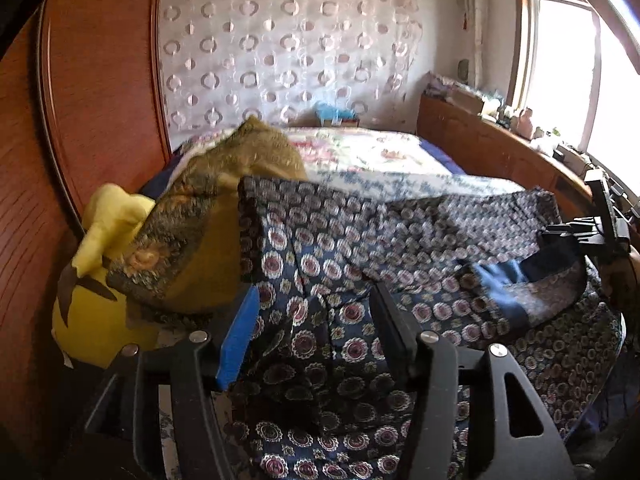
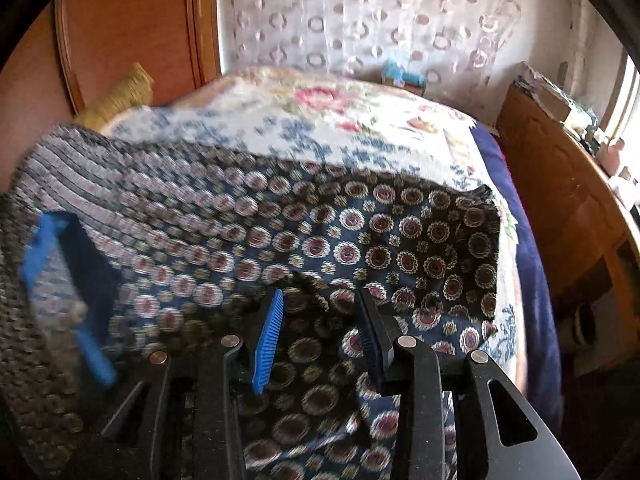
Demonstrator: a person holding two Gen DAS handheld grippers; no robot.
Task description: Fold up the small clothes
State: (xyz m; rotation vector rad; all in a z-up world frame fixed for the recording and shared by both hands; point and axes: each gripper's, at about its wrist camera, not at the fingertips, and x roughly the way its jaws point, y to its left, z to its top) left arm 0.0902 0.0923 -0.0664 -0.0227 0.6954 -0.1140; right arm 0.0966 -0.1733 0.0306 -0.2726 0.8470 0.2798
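where pillow (image 1: 216, 240) crowds garment (image 1: 328, 280)

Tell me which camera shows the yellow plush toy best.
The left wrist view: the yellow plush toy sits in plain sight at left against the wooden headboard, partly under an olive patterned cloth. The right wrist view does not show the toy.

There are no words, numbers, labels or signs to read in either picture. The clothes and the curtain only show round shapes and flower patterns, and the small things on the shelf by the window are too blurry to read.
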